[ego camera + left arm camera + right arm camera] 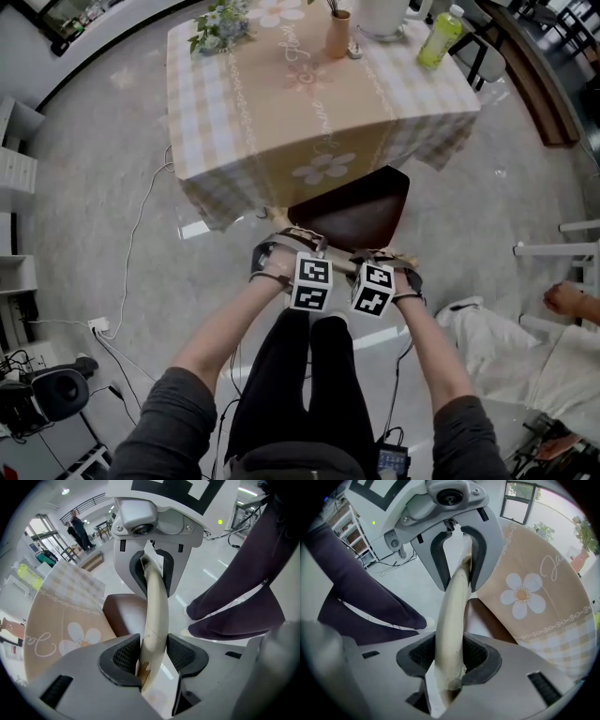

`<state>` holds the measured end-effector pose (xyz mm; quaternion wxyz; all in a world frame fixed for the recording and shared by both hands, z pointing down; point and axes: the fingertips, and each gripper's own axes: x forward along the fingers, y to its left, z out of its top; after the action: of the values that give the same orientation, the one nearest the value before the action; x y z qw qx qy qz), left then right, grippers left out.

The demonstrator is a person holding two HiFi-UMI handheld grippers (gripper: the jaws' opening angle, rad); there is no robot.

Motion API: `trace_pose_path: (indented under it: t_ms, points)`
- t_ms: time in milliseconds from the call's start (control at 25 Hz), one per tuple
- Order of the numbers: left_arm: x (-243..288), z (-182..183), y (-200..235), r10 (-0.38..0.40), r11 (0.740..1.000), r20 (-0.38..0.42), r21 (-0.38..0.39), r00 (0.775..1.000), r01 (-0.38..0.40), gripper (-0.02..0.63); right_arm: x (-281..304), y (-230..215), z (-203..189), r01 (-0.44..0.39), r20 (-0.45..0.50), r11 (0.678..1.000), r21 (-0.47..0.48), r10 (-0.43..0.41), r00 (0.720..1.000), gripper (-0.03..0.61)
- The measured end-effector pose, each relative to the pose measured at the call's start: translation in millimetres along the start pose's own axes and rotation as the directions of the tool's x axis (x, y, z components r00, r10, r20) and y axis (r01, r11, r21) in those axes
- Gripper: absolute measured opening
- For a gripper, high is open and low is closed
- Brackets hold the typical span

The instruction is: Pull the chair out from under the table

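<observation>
Chair (352, 211): brown seat with its far part under the table (281, 112), back toward me | my left gripper (153, 656): fingers closed tight on the pale back rail (157, 602) | my right gripper (449, 656): fingers closed tight on the same rail, just beside the left | both point steeply down

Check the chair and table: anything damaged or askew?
Yes: the chair's cream back rail has a ragged, chipped-looking edge right where the left gripper clamps it, and a similar torn edge at the right gripper. Wood or wrap, can't tell. Nothing else stands out.
</observation>
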<state>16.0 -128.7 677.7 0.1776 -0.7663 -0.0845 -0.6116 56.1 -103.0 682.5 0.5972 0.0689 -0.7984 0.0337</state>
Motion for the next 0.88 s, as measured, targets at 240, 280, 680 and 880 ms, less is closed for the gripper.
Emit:
trace_pose_path:
  t_ms: [240,280,680,880]
  points:
    - [0,5,-8,-0.005,1.0,-0.007,-0.017,1.0,0.004,0.181,-1,8,-5,-0.003,0.002,1.0,-0.016,0.003,1.0,0.143]
    - [0,6,-9,-0.005,1.0,-0.007,-0.02,1.0,0.005,0.181,0,10,-6,-0.005,0.0,1.0,-0.019,0.005,1.0,0.144]
    - [0,16,-22,-0.003,0.999,-0.008,-0.049,1.0,0.003,0.181,-4,22,-8,-0.012,0.013,0.999,-0.053,0.013,1.0,0.143]
    - [-1,21,-30,-0.008,0.998,-0.013,-0.063,1.0,0.007,0.181,-5,30,-13,-0.014,0.013,0.997,-0.073,0.015,1.0,0.144]
